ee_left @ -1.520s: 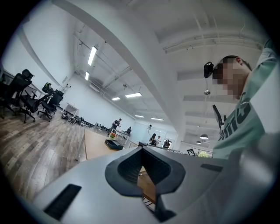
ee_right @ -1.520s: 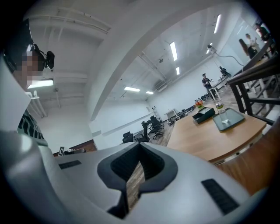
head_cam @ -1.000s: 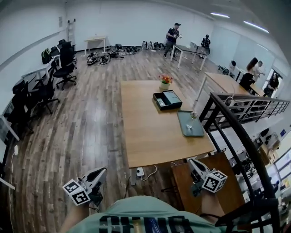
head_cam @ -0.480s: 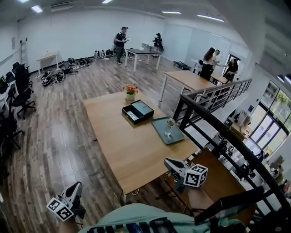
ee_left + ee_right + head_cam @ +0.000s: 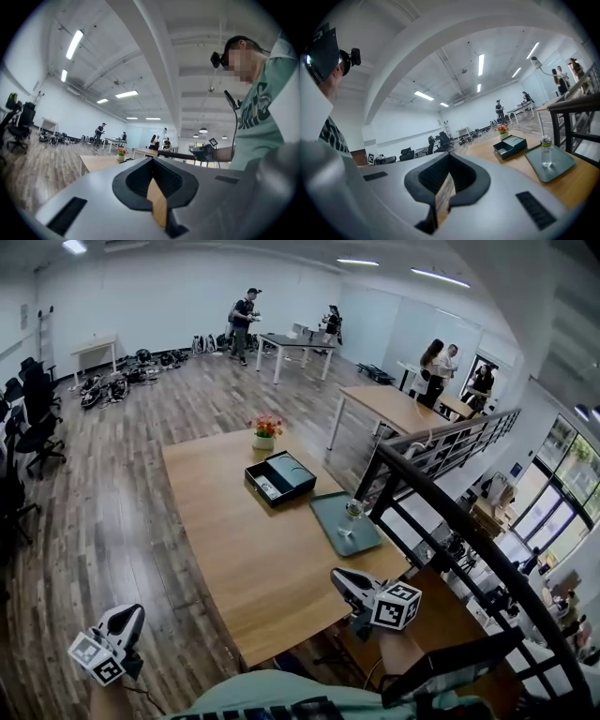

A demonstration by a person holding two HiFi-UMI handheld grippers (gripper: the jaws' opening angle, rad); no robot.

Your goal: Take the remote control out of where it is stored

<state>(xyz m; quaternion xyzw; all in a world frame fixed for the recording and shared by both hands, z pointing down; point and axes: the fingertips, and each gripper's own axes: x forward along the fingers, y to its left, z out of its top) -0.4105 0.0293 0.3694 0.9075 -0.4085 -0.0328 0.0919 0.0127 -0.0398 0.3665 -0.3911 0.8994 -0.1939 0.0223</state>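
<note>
- The long wooden desk stands in the middle of the open office, and I place everything from it.
- A black metal railing runs just beyond the desk's right side and curves round past its near right corner.
- Several people stand by other tables, well beyond the desk's far end.
- An open black box sits on the desk's far half, near the middle of its width.
- A teal tray lies flat on the desk along its right edge, just nearer than the box and apart from it.
- The right claw hangs over the desk's near edge, toward the right corner. It points up the desk, with its jaws together and nothing between them.
- The left claw hangs over the wooden floor off the desk's near left corner, well apart from the desk. Its jaws are closed tight and empty too.
- A flower pot with orange and pink blooms stands at the desk's far end, just beyond the box.
- A clear bottle stands upright on the tray.
- The remote control seems to be the small pale thing lying inside the box, in its nearer left part. It is too small for me to be sure.
</note>
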